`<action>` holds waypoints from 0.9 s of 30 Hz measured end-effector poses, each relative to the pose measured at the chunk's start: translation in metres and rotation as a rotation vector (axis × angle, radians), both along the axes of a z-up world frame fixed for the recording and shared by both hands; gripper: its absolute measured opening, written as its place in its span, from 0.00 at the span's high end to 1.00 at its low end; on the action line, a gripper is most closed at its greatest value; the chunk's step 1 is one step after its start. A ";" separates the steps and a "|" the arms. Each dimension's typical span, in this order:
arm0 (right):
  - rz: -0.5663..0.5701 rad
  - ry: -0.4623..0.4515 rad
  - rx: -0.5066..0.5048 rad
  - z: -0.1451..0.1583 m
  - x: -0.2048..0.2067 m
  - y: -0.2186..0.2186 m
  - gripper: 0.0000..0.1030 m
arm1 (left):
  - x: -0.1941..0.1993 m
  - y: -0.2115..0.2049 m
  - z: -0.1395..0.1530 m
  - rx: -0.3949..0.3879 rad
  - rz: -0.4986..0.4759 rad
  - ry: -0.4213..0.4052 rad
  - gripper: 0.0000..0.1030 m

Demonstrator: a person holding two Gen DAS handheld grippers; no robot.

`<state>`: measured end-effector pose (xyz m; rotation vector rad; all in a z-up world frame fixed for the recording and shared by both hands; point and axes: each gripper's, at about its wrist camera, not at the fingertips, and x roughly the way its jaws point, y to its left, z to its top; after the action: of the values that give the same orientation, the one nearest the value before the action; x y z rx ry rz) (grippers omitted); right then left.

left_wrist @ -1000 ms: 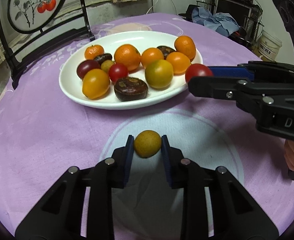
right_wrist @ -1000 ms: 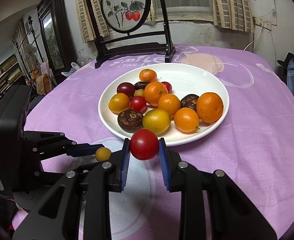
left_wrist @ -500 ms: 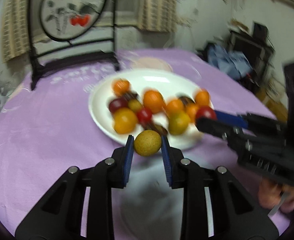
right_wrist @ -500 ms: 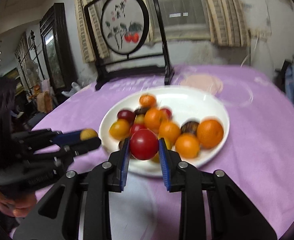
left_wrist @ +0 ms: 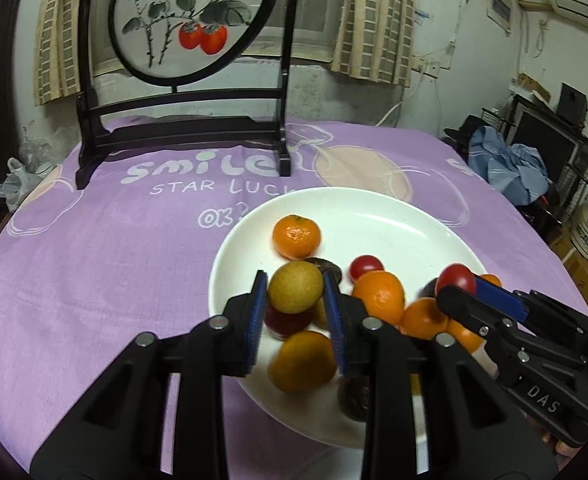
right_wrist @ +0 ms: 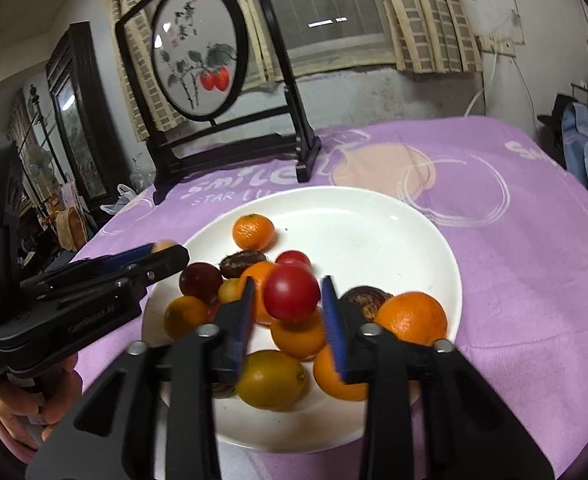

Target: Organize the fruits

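My left gripper is shut on a small yellow-brown fruit and holds it above the near left part of the white plate. My right gripper holds a red tomato above the plate's middle; its jaws look slightly parted, with a gap on the right side of the tomato. The plate carries several oranges, tomatoes and dark fruits. The right gripper also shows in the left wrist view, the left gripper in the right wrist view.
A black wooden stand with a round persimmon painting stands at the table's far edge, behind the plate. The purple tablecloth covers the round table. Clothes and boxes lie beyond the table on the right.
Both grippers have lifted and moved forward over the plate with their fruits. The right gripper's jaws have widened a little around the tomato.
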<state>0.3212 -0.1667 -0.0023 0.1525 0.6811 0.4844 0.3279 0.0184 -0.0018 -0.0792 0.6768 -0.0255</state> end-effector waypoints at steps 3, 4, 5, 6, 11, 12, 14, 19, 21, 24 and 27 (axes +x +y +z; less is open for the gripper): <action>0.007 -0.034 0.011 0.010 -0.012 -0.005 0.38 | -0.016 0.001 0.007 0.071 0.094 -0.064 0.07; 0.011 -0.040 0.007 0.013 -0.017 -0.006 0.37 | -0.021 0.001 0.010 0.078 0.093 -0.073 0.05; 0.016 -0.036 0.006 0.014 -0.019 -0.006 0.37 | -0.023 0.002 0.012 0.075 0.081 -0.069 0.04; 0.022 -0.027 0.000 0.015 -0.022 -0.007 0.37 | -0.027 0.002 0.014 0.066 0.076 -0.060 0.04; 0.049 0.029 -0.021 0.012 -0.045 -0.013 0.36 | -0.047 0.008 0.013 0.069 0.079 -0.044 0.03; 0.056 0.034 -0.029 0.011 -0.051 -0.014 0.35 | -0.054 0.010 0.013 0.073 0.078 -0.044 0.02; 0.069 0.040 -0.062 0.010 -0.066 -0.017 0.31 | -0.067 0.013 0.012 0.066 0.069 -0.040 0.02; 0.106 0.018 -0.100 0.015 -0.104 -0.024 0.07 | -0.106 0.015 0.006 0.072 0.030 -0.021 0.02; 0.133 0.006 -0.113 0.017 -0.116 -0.025 0.06 | -0.120 0.016 0.005 0.078 0.012 -0.016 0.02; 0.184 0.014 -0.175 0.013 -0.135 -0.021 0.01 | -0.136 0.021 0.008 0.072 0.026 -0.035 0.02; 0.181 -0.018 -0.299 0.005 -0.147 -0.013 0.01 | -0.143 0.026 0.007 0.040 0.040 -0.028 0.02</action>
<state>0.1739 -0.1797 0.0029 -0.1959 0.7451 0.5501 0.1847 0.0440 0.0049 -0.0540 0.6474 0.0255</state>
